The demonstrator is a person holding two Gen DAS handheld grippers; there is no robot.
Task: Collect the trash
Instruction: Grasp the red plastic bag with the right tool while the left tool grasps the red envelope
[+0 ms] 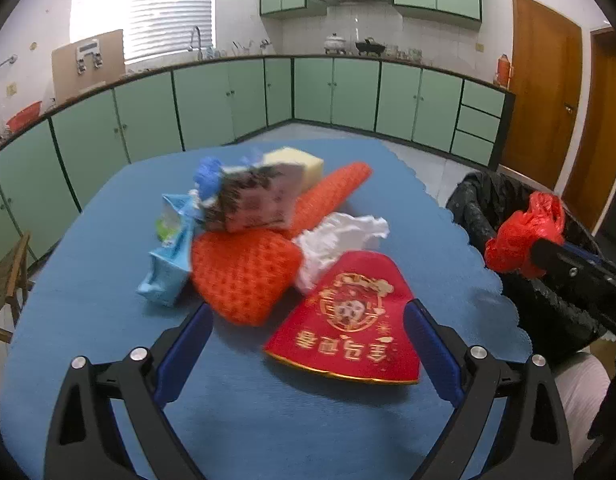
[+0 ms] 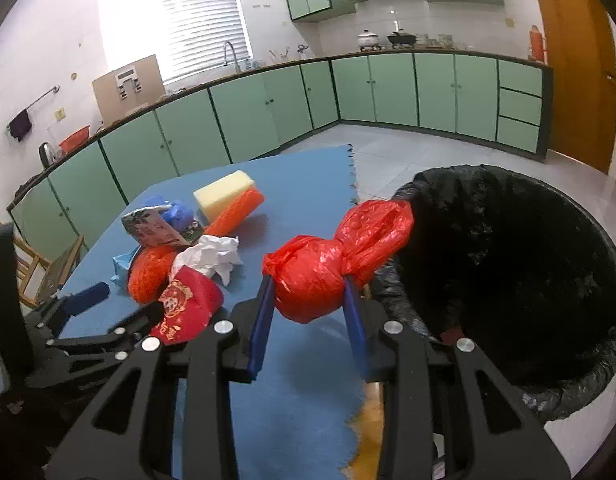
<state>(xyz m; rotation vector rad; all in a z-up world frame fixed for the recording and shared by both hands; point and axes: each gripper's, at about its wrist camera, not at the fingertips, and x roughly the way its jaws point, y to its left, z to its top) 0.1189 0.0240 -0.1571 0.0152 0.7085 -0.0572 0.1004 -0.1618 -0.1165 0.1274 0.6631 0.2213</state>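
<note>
Two risks stood out: my right tongs (image 2: 309, 294) pinched the red bag (image 2: 331, 260) at the bin's (image 2: 587, 240) rim, short of its mouth; my left tongs (image 1: 308, 344) gaped over the envelope (image 1: 347, 328).

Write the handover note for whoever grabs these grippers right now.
Right gripper: jaws shut on the red plastic bag, held beside the rim of the black-lined bin, not yet dropped.
Left gripper: jaws open and empty, over the blue mat, pointing at the red packet.
Left on the mat: red packet, orange net, white tissue, blue carton, printed packet, sponge.
</note>
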